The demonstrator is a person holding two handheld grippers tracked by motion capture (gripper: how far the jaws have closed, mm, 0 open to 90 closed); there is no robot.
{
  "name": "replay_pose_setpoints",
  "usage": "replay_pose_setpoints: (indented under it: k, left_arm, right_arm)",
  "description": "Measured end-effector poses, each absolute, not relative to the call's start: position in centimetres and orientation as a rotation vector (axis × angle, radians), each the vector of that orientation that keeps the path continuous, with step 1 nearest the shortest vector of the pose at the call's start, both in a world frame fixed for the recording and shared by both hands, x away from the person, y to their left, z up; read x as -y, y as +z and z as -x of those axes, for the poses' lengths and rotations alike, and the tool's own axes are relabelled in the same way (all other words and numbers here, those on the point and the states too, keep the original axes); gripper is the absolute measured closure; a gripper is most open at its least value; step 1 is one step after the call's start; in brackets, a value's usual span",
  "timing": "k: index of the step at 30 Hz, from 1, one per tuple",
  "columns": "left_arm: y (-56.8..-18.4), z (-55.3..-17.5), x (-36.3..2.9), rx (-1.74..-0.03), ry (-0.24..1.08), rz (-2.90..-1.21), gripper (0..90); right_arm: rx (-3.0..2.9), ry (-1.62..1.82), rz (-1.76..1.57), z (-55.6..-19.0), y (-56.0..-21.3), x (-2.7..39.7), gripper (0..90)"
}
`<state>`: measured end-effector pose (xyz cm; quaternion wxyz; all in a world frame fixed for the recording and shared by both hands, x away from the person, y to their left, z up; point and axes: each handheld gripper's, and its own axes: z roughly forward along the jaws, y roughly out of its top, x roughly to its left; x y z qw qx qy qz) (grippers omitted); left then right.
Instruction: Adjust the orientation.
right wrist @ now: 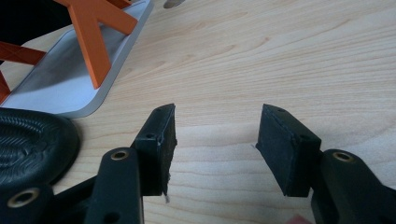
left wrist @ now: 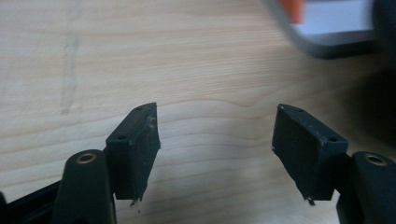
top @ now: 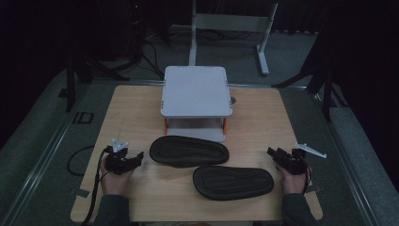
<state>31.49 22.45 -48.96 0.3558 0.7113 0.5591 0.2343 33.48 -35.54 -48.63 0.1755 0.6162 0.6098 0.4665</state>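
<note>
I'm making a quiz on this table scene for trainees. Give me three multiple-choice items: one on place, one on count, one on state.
1. Where is the rack?
A. behind the soles
B. at the near edge
C. on the floor

2. How many soles lie on the table?
A. one
B. two
C. four

3. How stand the left gripper's jaws?
A. shut
B. gripping a sole
C. open

Key: A, it stands beyond both; B, far sole and near sole; C, bare wood shows between its jaws.
</note>
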Motion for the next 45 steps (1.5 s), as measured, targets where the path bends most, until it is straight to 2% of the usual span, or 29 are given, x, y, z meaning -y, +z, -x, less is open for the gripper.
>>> replay_pose_setpoints:
  k: [4, 5, 8, 14, 21, 29, 33, 38, 45]
  left_arm:
    - [-48.6, -30.7, -22.2, -1.368, 0.624, -1.855, 26.8]
    - [-48.4, -30.2, -21.9, -1.295, 0.639, -1.872, 25.2]
    - [-48.5, -30.2, -21.5, -1.247, 0.662, -1.898, 19.6]
    - [-48.4, -30.5, -20.8, -1.156, 0.715, -1.942, 15.1]
    - [-48.3, -30.8, -19.5, -1.054, 0.716, -2.019, 15.0]
    - [-48.0, -29.5, -16.4, -0.882, 0.785, -2.12, 15.0]
    - [-47.7, -29.1, -15.8, -0.858, 0.768, -2.105, 14.4]
    - [-47.0, -28.7, -15.6, -0.832, 0.826, -2.065, 14.4]
    - [-46.4, -29.8, -15.2, -0.795, 0.822, -2.057, 14.3]
  right_arm:
    - [-1.726, 1.33, -1.742, -33.4, -48.6, 35.7, 46.3]
    - [-1.729, 1.333, -1.741, -33.4, -48.6, 35.6, 46.3]
    - [-1.731, 1.334, -1.738, -33.4, -48.5, 35.6, 46.2]
    - [-1.738, 1.327, -1.741, -33.5, -48.7, 35.5, 46.0]
    - [-1.743, 1.326, -1.742, -33.5, -48.7, 35.4, 45.9]
    - [-1.75, 1.322, -1.747, -33.6, -48.8, 35.4, 45.7]
    - [-1.753, 1.323, -1.747, -33.6, -48.8, 35.4, 45.7]
    - [-1.759, 1.321, -1.746, -33.6, -48.9, 35.3, 45.6]
    - [-1.773, 1.314, -1.746, -33.7, -48.9, 35.1, 45.5]
